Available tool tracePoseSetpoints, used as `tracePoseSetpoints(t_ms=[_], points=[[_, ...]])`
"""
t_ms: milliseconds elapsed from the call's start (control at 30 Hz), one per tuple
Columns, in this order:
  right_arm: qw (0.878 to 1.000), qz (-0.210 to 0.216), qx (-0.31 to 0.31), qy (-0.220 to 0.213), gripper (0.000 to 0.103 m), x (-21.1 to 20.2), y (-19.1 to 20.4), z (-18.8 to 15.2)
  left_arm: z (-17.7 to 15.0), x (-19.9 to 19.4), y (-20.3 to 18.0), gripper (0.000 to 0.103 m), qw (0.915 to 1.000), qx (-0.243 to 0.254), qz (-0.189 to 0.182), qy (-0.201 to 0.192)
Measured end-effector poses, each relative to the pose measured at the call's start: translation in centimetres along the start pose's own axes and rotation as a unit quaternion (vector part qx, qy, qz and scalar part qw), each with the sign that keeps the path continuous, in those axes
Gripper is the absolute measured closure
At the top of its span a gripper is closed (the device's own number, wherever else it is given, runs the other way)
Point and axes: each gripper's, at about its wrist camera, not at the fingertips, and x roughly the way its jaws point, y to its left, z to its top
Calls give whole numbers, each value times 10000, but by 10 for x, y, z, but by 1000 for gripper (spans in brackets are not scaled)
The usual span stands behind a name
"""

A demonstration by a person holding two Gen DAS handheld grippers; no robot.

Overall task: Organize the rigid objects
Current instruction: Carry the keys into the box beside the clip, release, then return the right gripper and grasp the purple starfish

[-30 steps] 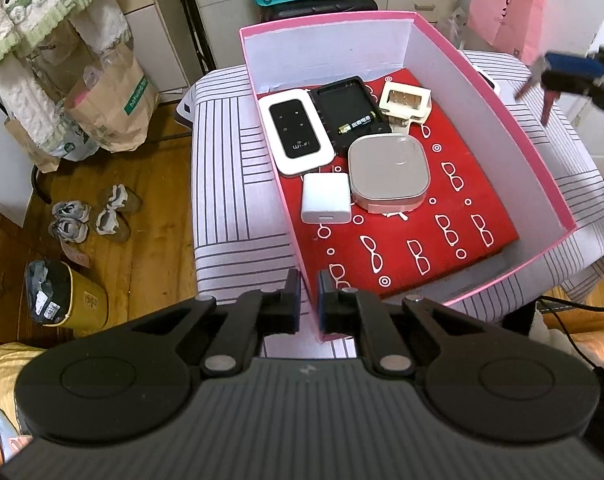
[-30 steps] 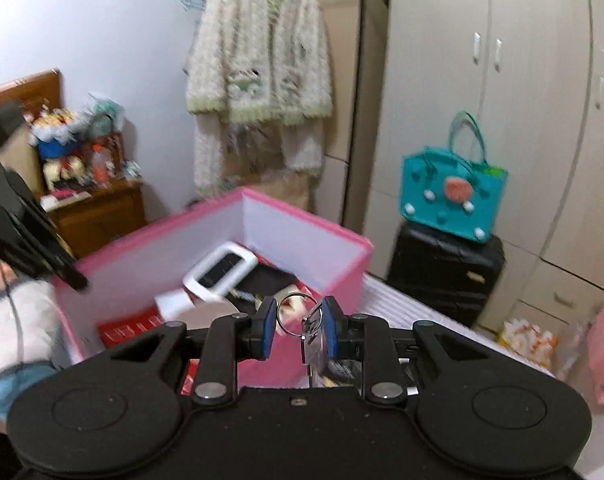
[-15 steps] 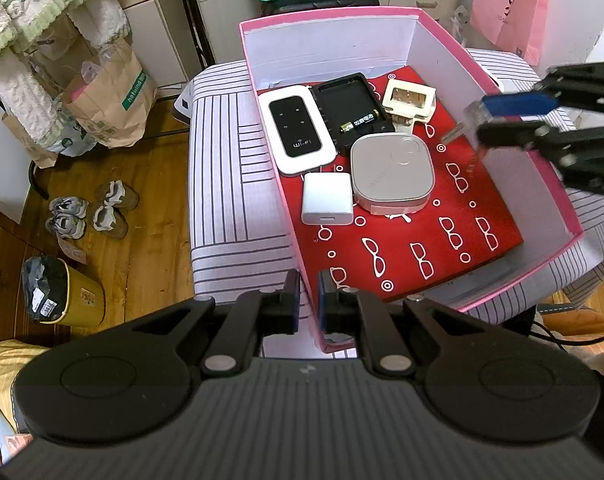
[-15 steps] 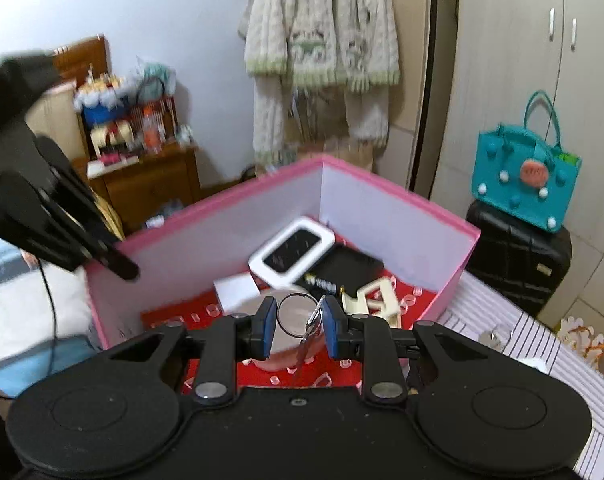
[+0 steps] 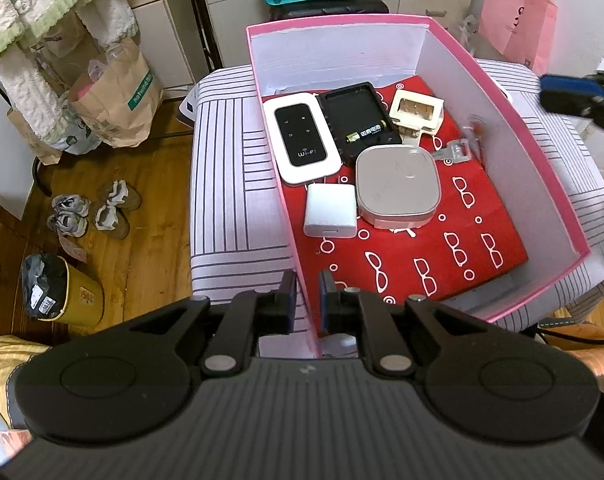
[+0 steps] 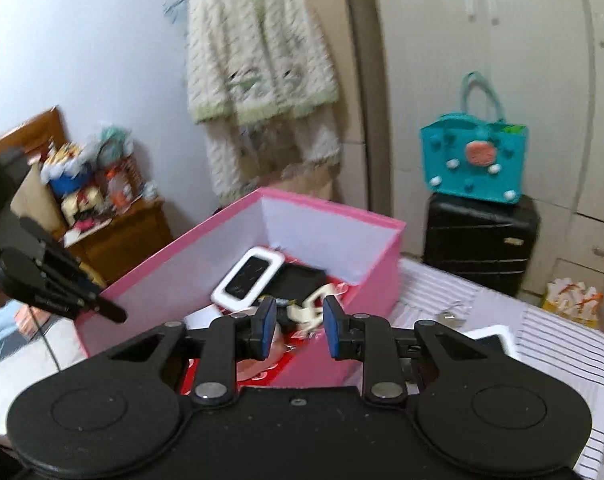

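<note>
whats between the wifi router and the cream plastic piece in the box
In the left wrist view, an open black case with a battery inside lies between the wifi router and cream plastic piece.

Ahead of the left gripper [image 5: 307,294], the near left wall of the pink cardboard box [image 5: 292,224] stands between its nearly closed jaws, barring any sideways pass. Just beyond that wall, the bare red cloth with white glasses print [image 5: 442,256] leaves open room in the box's near half. Farther ahead the floor is crowded: a small white charger cube [image 5: 331,216], a rounded silver square device [image 5: 398,188], a white pocket router with black screen [image 5: 301,138], a black battery case [image 5: 356,120] and a cream plastic holder [image 5: 416,110] lie close together. A blurred metal key [image 5: 454,151] lies by the far right wall. Left of the gripper, the striped cloth [image 5: 230,184] is bare.
</note>
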Motion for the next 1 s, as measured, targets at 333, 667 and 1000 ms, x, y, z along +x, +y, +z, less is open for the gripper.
tracePoseSetpoints(t_ms=[333,667,1000], points=[[9959,-606,660,102,69,-20,-67,-34,-1,-1,1,92,9996,-278,2,-53],[9922,-866,437,789,61,19,-97,-76,1,-1,-2,92,9994,-322,99,-71],[9902,-889,227,1054,51,64,-101,-80,2,0,1,92,9998,-211,34,-27]])
